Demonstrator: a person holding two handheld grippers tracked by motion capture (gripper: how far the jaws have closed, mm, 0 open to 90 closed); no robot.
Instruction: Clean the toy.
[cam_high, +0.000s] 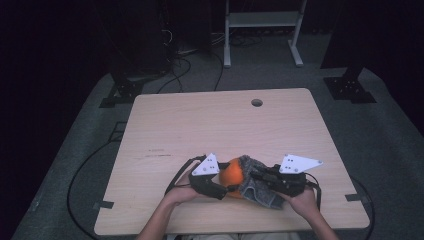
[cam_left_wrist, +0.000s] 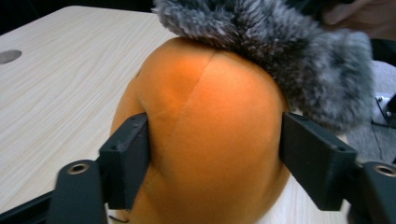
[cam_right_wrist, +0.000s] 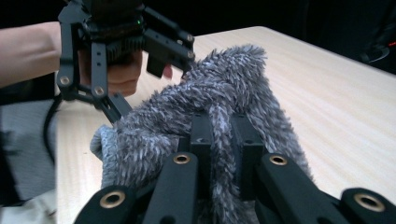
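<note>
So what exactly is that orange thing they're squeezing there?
It looks like a round orange plush ball, soft fabric with a curved seam across it. It sits near the front edge of the light wooden table. The left claw clamps it, one black jaw pressing each side. A shaggy grey furry cover drapes over its top and far side, and the right claw pinches that fur. Whether the fur is sewn on, I can't tell.
</note>
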